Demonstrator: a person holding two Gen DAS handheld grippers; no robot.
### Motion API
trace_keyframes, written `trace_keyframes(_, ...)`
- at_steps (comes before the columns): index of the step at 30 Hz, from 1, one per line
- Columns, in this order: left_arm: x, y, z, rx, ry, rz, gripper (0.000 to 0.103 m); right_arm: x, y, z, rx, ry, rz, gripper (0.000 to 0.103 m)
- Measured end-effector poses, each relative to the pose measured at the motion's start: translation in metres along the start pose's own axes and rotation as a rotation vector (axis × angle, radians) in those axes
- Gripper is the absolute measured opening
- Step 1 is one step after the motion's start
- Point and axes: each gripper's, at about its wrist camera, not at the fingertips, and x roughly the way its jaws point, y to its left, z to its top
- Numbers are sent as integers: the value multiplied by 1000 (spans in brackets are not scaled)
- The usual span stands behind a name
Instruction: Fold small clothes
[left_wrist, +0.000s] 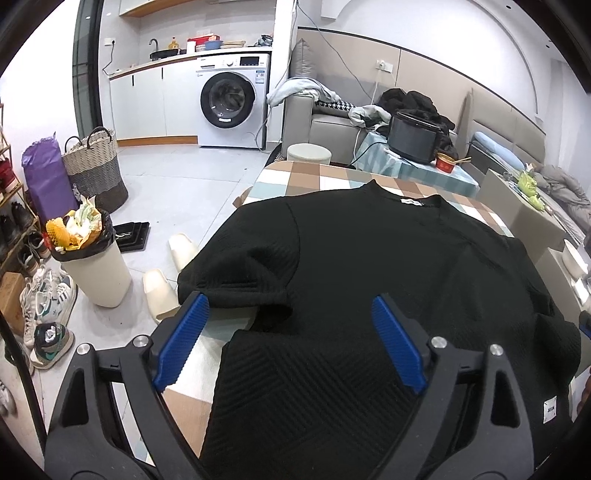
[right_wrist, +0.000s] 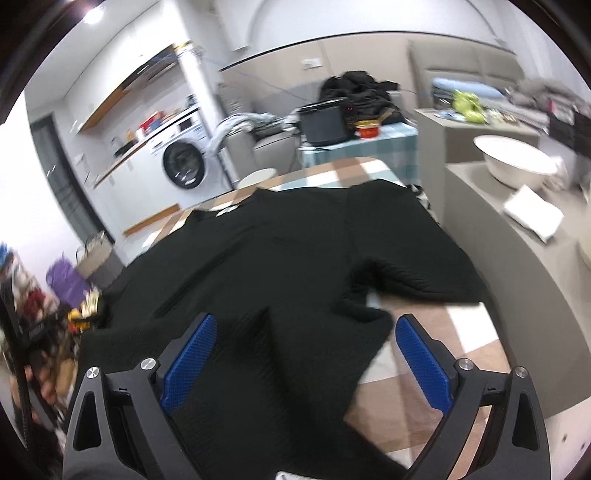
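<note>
Left wrist view: a black shirt (left_wrist: 369, 258) lies spread flat on a checked table (left_wrist: 295, 177), collar toward the far edge and hem toward the near edge, where the camera sits. One short sleeve (left_wrist: 240, 269) reaches out toward the table's left edge, with a strip of bare tablecloth showing under it. The left gripper (left_wrist: 291, 339) hovers over the hem near the near-left corner, its blue pads spread wide with nothing pinched between them; cloth lies below the gap but the pads do not press on it.

The right wrist view is blurred, yet it shows the same shirt from the other side, the other sleeve (right_wrist: 417, 273) lying toward the table's right edge. The right gripper (right_wrist: 303, 350) also stands apart, above the hem near the near-right corner, holding nothing.

No fold looks made yet: both sleeves are out and the body is one flat layer. The step in hand seems to be the reach for a first hold. The next move calls for each gripper to sink onto its side of the shirt, close on the cloth's edge, and lift evenly so the fabric turns over without bunching.
</note>
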Motion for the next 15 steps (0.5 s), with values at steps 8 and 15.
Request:
trace_keyframes(8, 32, 3, 14, -35, 37, 50, 93, 20, -86, 19, 278, 73, -133, 72)
trace_keyframes(15, 60, 5, 19, -45, 69, 61, 95, 45, -127, 22, 331, 120, -249, 71)
